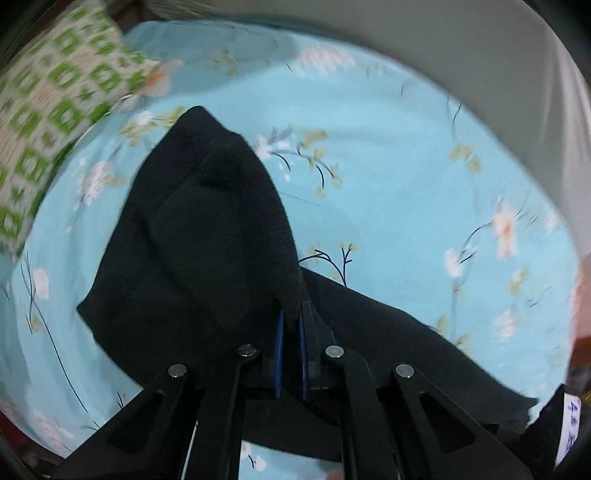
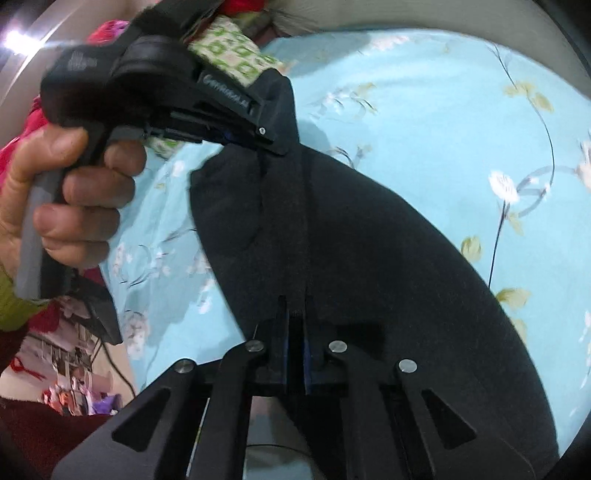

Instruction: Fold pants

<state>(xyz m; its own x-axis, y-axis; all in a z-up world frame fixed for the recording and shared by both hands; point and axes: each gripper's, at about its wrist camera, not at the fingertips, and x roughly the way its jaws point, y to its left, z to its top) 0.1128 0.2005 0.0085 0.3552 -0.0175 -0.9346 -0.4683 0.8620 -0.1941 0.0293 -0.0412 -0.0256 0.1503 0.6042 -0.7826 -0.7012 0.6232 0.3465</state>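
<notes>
While both my grippers point down at the bed, each one pinches a fold of the black pants (image 1: pixel 192 236). In the left wrist view, my left gripper (image 1: pixel 291 314) has its blue-lined fingers (image 1: pixel 279 347) pressed together on a ridge of the cloth that rises toward twelve o'clock, and the rest of the garment spreads from ten o'clock round to five o'clock over the light blue flowered sheet (image 1: pixel 388 206). A green-and-cream checked pillow (image 1: pixel 55 107) sits at ten o'clock, blurred. At four o'clock, near the rim, a white label (image 1: pixel 570 424) carries dark handwritten marks — I can make out something like a "4", the rest I cannot read.

In the right wrist view, my right gripper (image 2: pixel 295 314) is likewise closed tight on a raised seam of the pants, which run from the middle out to four o'clock. At ten o'clock my left hand (image 2: pixel 70 206) wraps the grey handle of the other gripper, whose tip bites the same cloth higher up, near eleven o'clock. Pale lettering runs along that gripper's black body (image 2: pixel 225 88) — too smeared to read. The pillow shows just behind it at twelve o'clock, and red cloth (image 2: pixel 107 33) lies at eleven o'clock by the rim.
</notes>
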